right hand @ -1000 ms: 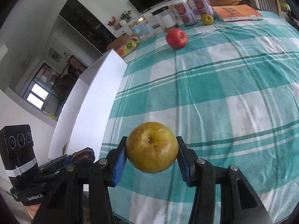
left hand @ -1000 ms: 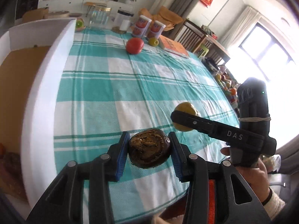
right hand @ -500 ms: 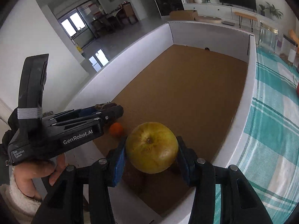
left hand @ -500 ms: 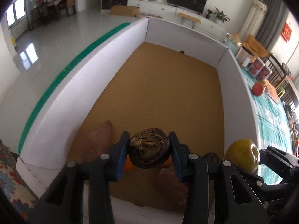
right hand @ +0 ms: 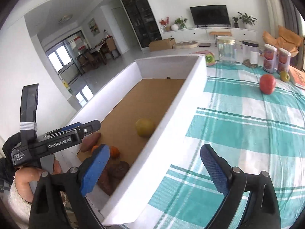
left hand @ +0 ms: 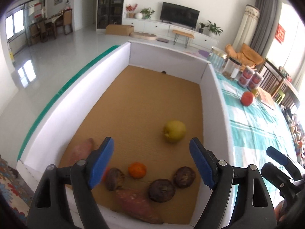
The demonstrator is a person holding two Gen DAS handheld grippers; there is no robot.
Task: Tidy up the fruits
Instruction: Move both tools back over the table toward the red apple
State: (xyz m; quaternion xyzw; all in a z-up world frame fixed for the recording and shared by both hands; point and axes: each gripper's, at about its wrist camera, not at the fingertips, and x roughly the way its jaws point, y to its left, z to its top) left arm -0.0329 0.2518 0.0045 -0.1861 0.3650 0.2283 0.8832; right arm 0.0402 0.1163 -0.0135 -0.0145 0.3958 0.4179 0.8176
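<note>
Item 1: left gripper (left hand: pixel 151 163), black frame with blue pads. It is hanging over the near end of the box; its jaws are opening, with nothing between them. The height and downward tilt are letting fruit fall straight onto the floor inside.

Item 2: right gripper (right hand: pixel 154 168), same make. Its jaws are also opening and are holding nothing. It is sitting over the box's right wall and the tablecloth, probably turning towards the fruit outside.

Item 3: large white-walled cardboard box with a brown floor (left hand: pixel 215 87). It is serving as the collecting bin; its tall walls are keeping round fruit from rolling off.

Item 4: yellow-green round apple (left hand: pixel 174 131). It is lying alone mid-floor, towards the right wall.

Item 5: 3 dark brown wrinkled round fruits (left hand: pixel 162 190), 1 orange mandarin (left hand: pixel 137 170) and 2 reddish-brown sweet potatoes (left hand: pixel 137 206). They are clustering at the near end, below where the grippers are reaching in.

Item 6: red apple (right hand: pixel 267 84) and small yellow-green fruit (right hand: pixel 284 76). Both are waiting on the teal-and-white checked tablecloth (right hand: pixel 238 133), well apart from the box, so the task looks unfinished.
</note>
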